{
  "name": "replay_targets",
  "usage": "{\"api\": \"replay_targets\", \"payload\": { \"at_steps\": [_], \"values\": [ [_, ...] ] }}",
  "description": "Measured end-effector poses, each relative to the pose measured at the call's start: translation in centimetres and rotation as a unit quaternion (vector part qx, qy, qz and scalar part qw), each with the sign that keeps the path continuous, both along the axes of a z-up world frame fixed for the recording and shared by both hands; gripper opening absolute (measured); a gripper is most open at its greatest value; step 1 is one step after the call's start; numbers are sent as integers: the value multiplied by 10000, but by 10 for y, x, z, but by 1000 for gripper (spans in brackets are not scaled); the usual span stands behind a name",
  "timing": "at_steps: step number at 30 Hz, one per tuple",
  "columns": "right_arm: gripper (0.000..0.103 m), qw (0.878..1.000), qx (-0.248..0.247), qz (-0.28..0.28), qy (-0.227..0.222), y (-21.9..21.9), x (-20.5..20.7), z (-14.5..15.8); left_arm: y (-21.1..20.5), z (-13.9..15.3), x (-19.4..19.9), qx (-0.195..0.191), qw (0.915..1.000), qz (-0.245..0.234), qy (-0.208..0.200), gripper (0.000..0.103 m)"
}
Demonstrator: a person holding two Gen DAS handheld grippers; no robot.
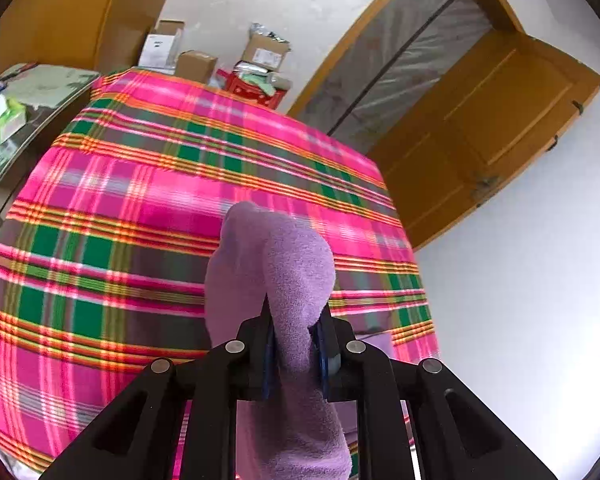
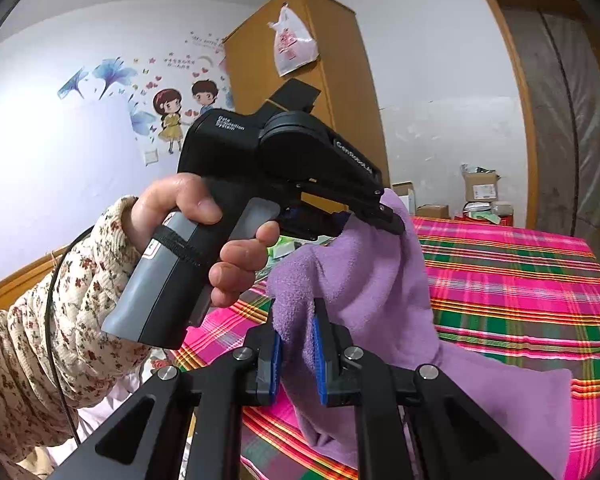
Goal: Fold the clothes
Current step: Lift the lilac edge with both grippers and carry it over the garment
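Note:
A fluffy purple garment (image 1: pixel 276 280) is held up above a bed with a pink, green and orange plaid cover (image 1: pixel 140 184). My left gripper (image 1: pixel 296 344) is shut on an edge of it, and cloth stands up past the fingers. In the right wrist view the same purple garment (image 2: pixel 364 280) hangs between both tools, its lower part lying on the plaid cover (image 2: pixel 520 280). My right gripper (image 2: pixel 296 344) is shut on a fold of it. The left gripper (image 2: pixel 384 216) shows there too, held in a hand, clamping an upper corner.
Cardboard boxes (image 1: pixel 260 52) and a red crate stand beyond the bed's far edge. A wooden door (image 1: pixel 480 128) hangs open at the right. A side table (image 1: pixel 16 112) with small items stands left of the bed. A wooden wardrobe (image 2: pixel 300 80) stands by the wall.

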State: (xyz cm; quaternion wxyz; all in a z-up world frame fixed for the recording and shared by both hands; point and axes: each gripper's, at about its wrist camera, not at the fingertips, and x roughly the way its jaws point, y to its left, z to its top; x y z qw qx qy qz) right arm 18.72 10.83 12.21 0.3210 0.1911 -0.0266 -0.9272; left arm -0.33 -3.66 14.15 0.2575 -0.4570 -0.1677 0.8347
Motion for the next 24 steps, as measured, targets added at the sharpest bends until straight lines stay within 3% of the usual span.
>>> {"api": "replay_targets", "payload": {
  "at_steps": [10, 24],
  "values": [
    [14, 9985, -252, -474, 66, 56, 9, 1, 61, 13, 6, -115, 9993, -347, 106, 17],
    [13, 9910, -551, -1217, -93, 122, 13, -7, 140, 3, 1, -267, 9952, -937, -4, 17]
  ]
}}
